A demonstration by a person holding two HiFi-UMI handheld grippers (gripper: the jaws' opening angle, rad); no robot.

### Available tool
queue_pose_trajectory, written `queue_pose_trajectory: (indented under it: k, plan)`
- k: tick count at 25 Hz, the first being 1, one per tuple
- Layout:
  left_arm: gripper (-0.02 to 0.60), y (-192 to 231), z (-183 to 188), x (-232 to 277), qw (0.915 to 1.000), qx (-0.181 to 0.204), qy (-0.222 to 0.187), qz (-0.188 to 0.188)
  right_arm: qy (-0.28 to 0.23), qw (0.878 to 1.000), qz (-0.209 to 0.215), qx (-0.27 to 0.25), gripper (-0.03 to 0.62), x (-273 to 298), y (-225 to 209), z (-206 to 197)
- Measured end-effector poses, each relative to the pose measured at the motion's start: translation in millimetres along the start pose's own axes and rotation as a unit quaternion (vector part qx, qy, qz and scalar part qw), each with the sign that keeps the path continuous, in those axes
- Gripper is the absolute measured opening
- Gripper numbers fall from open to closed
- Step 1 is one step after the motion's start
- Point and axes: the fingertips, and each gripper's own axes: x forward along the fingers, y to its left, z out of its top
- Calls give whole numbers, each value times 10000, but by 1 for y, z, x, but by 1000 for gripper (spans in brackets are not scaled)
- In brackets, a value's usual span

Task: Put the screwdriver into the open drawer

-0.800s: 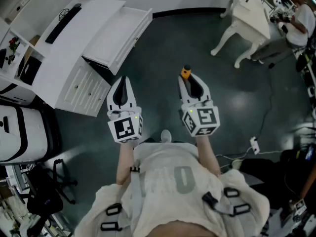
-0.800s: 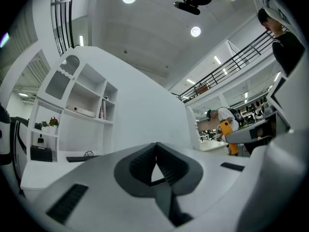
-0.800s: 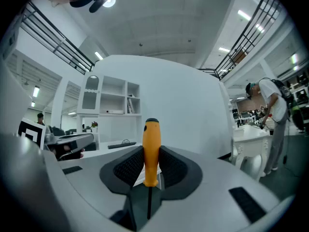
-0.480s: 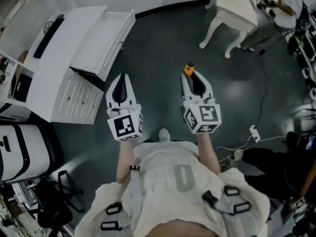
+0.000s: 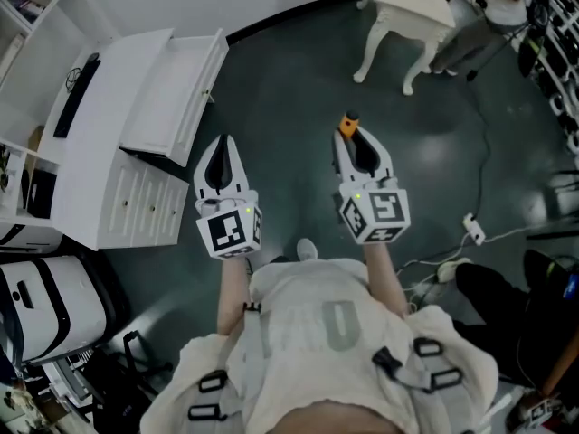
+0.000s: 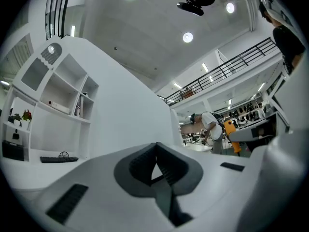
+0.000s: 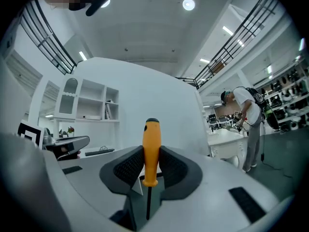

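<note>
The screwdriver [image 5: 346, 125] has an orange handle and a thin dark shaft. My right gripper [image 5: 353, 137] is shut on it, the handle's end poking past the fingertips. In the right gripper view the screwdriver [image 7: 150, 144] stands upright between the ribbed pads of the right gripper [image 7: 150, 154], handle up. My left gripper [image 5: 220, 145] is shut with nothing in it; its pads [image 6: 145, 163] meet at the tips. The open drawer [image 5: 172, 89] juts from the white cabinet [image 5: 99, 152], to the left of and beyond the left gripper. Both grippers hover level over the dark floor.
A black keyboard [image 5: 76, 81] lies on the cabinet top, with white shelves [image 7: 87, 105] behind. A white table [image 5: 403, 3] stands at the top right, a person [image 7: 246, 124] beside it. Cables and a plug [image 5: 470, 233] lie on the floor at right. A white case [image 5: 45, 306] sits lower left.
The cabinet, drawer and white table have slid leftward in the head view. Both grippers keep their places in the view, and the right one still holds the screwdriver.
</note>
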Motion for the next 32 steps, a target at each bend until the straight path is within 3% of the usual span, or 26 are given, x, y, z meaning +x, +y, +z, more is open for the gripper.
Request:
queue_pose_trajectory:
  k: [9, 14, 25, 32]
  plan:
    - [6, -27, 3, 15, 9994, -162, -85, -288, 10, 9999, -112, 45, 98, -4, -16, -6]
    - [6, -37, 0, 37, 9983, -17, -163, -552, -63, 9998, -173, -31, 98, 2, -25, -4]
    - [6, -65, 9, 128, 9934, -64, -459, -1053, -55, 9982, -578, -139, 98, 49, -70, 0]
    - [6, -59, -8, 204, 9918, -90, -290, -1240, 81, 9975, -694, -63, 98, 114, -92, -1]
